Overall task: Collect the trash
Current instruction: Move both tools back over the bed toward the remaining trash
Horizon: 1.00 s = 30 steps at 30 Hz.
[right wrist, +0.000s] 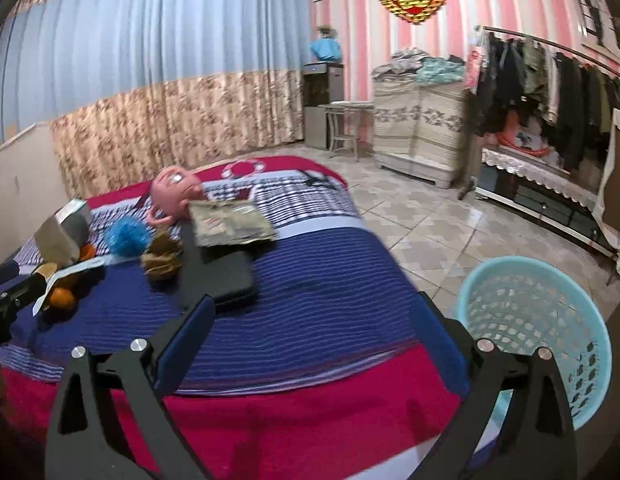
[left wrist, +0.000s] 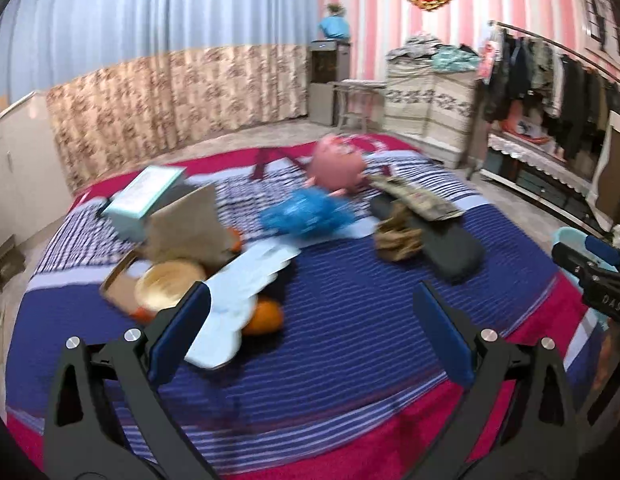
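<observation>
A bed with a blue and red striped cover (left wrist: 350,320) (right wrist: 310,280) holds scattered items. On its left lie a brown cardboard piece (left wrist: 190,220), a teal box (left wrist: 146,196), a round paper bowl (left wrist: 166,284), white paper (left wrist: 238,292) (right wrist: 70,272) and oranges (left wrist: 266,318) (right wrist: 62,298). A blue crumpled bag (left wrist: 306,216) (right wrist: 126,236) and brown crumpled paper (left wrist: 398,236) (right wrist: 162,260) lie mid-bed. My left gripper (left wrist: 314,304) is open and empty above the cover, near the white paper. My right gripper (right wrist: 316,316) is open and empty over the bed's near edge. A light blue trash basket (right wrist: 530,336) stands on the floor at right.
A pink plush toy (left wrist: 338,164) (right wrist: 174,192), a camouflage folded cloth (left wrist: 418,198) (right wrist: 230,224) and a black case (left wrist: 450,244) (right wrist: 218,276) lie on the bed. A clothes rack (right wrist: 550,92), a covered cabinet (right wrist: 418,128) and tiled floor (right wrist: 430,224) are to the right.
</observation>
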Available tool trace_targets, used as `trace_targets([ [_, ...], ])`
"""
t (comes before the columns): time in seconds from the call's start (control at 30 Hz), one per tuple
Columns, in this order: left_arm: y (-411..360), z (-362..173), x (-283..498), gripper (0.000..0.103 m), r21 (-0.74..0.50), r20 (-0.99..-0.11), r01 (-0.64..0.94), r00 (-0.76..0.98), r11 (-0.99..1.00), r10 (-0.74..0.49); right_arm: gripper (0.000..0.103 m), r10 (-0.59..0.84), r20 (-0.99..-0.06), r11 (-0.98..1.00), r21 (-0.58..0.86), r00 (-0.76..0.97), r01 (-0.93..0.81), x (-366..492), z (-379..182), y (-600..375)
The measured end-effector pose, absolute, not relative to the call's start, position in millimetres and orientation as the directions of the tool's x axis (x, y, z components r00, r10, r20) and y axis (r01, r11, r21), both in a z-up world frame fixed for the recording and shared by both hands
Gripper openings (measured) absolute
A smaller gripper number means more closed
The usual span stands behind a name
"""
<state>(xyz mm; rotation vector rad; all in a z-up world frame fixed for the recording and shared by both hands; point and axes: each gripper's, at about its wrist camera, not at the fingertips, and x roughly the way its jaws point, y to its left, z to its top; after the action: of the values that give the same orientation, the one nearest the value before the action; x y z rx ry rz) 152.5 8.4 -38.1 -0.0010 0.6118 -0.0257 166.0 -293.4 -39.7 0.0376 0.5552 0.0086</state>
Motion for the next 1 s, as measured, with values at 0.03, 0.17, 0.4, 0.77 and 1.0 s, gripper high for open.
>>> trace_targets([
  [0.03, 17, -41, 151, 0.097, -0.009, -0.581, 0.009, 0.814, 1.0, -0.013, 0.096, 0.026, -0.532, 0.999, 0.035, 0.847, -0.009, 168, -41, -287],
  [0.17, 47, -56, 147, 0.097, -0.013, -0.616, -0.033, 0.788, 0.999, 0.018, 0.096, 0.039, -0.545, 0.999, 0.024, 0.838, -0.032, 169, -46, -271],
  [0.4, 75, -78, 157, 0.097, -0.076, -0.675, -0.064, 0.738, 0.995, -0.004, 0.096, 0.051, -0.579, 0.998, 0.013, 0.814, -0.054, 173, -55, -262],
  [0.77, 74, -87, 184, 0.08, -0.128, -0.71, 0.047, 0.693, 0.991, -0.124, 0.096, 0.051, -0.607, 0.999, 0.019, 0.793, -0.05, 178, -60, -258],
  [1.0, 78, -85, 185, 0.072, -0.132, -0.72, 0.105, 0.673, 0.986, -0.168, 0.096, 0.044, -0.607, 0.999, 0.014, 0.794, -0.045, 179, -60, -260],
])
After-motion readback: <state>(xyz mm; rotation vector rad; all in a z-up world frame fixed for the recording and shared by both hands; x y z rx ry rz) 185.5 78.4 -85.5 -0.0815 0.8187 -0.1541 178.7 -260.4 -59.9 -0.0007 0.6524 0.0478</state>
